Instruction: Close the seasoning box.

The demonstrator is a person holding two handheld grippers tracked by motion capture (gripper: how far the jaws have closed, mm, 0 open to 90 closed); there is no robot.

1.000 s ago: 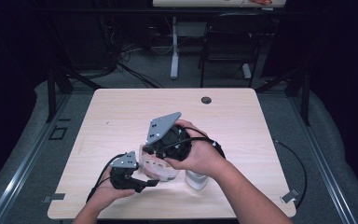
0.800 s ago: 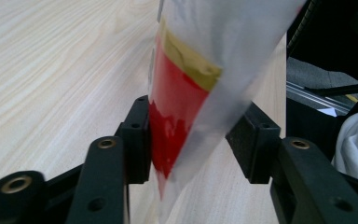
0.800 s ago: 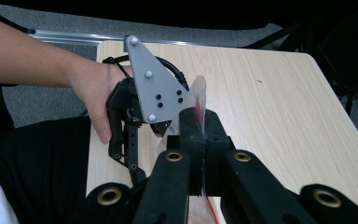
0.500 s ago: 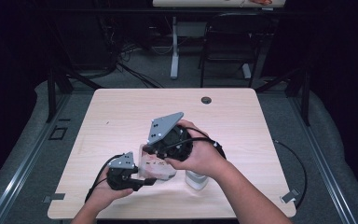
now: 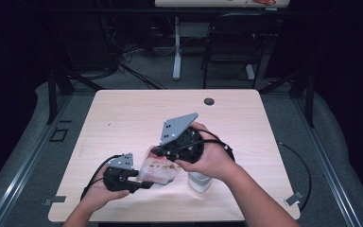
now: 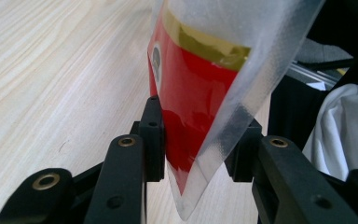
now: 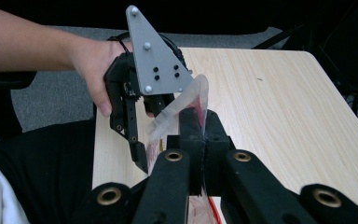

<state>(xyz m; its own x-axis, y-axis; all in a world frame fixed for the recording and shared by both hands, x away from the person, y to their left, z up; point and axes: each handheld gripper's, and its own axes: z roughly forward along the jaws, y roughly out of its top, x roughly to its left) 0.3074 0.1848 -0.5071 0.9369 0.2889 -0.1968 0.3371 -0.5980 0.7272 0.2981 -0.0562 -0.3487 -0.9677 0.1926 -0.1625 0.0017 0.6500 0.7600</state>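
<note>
Plastic bag with red contents, lower centre of the high view, above the table. Right gripper pinches its edge; left gripper, jaws just closing, straddles the bag's corner, contact unclear.

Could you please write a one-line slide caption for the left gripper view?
Left gripper, its jaws just closing, straddles the corner of a frosted plastic bag with red and gold contents above the wooden table.

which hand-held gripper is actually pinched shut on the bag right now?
The right hand-held gripper: its jaws meet flat on the plastic bag. The left hand-held gripper has just been closing, with the bag's corner between its jaws and a gap at one pad.
</note>
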